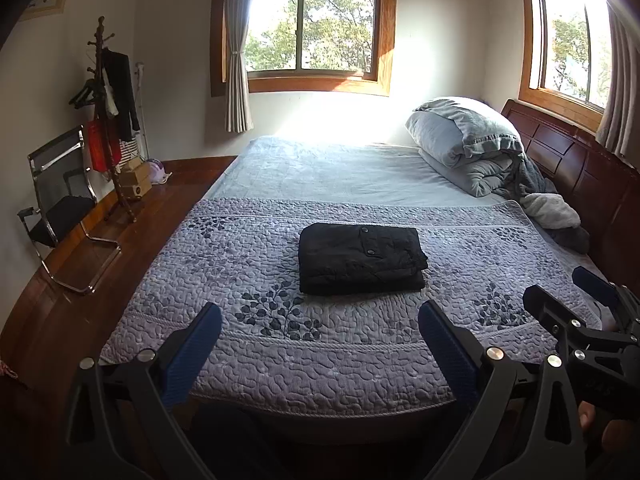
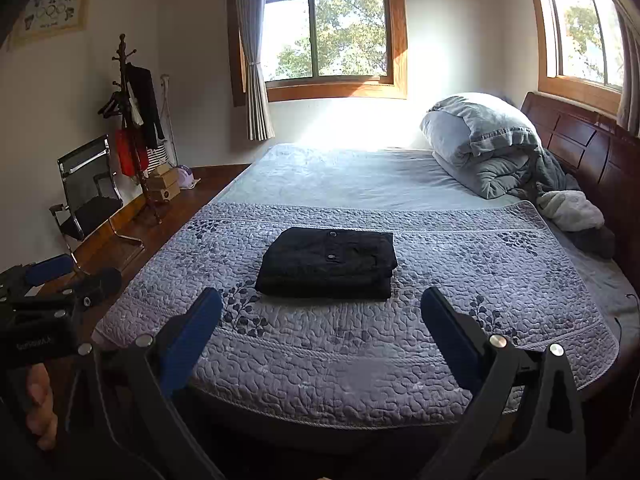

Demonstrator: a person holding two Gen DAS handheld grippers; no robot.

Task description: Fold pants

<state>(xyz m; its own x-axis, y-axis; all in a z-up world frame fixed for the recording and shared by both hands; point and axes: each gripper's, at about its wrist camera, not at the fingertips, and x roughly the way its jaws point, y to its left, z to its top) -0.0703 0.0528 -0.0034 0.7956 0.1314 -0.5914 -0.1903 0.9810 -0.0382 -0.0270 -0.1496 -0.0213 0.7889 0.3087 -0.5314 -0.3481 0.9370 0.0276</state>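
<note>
The bed fills most of both views, its wooden headboard running along the right side and cut off by the frame edge, its foot hidden below the gripper arms. A quilted grey-lilac coverlet with dark leaf prints covers the near half; the far half shows a plain pale sheet washed out by glare from the window. A heap of grey bedding sits by the headboard, and what lies within its folds is hard to make out. On the left a metal-framed chair and a coat stand stand on the wood floor; the items hung there are too dark to tell apart. The pants, black and folded into a compact rectangle with two snaps showing, lie in the middle of the coverlet, apart from both tools. The left gripper is spread wide with nothing between its blue pads, and the right gripper is equally wide and empty. A bit of a hand shows at the lower left edge of the right wrist view, mostly cut off.
</note>
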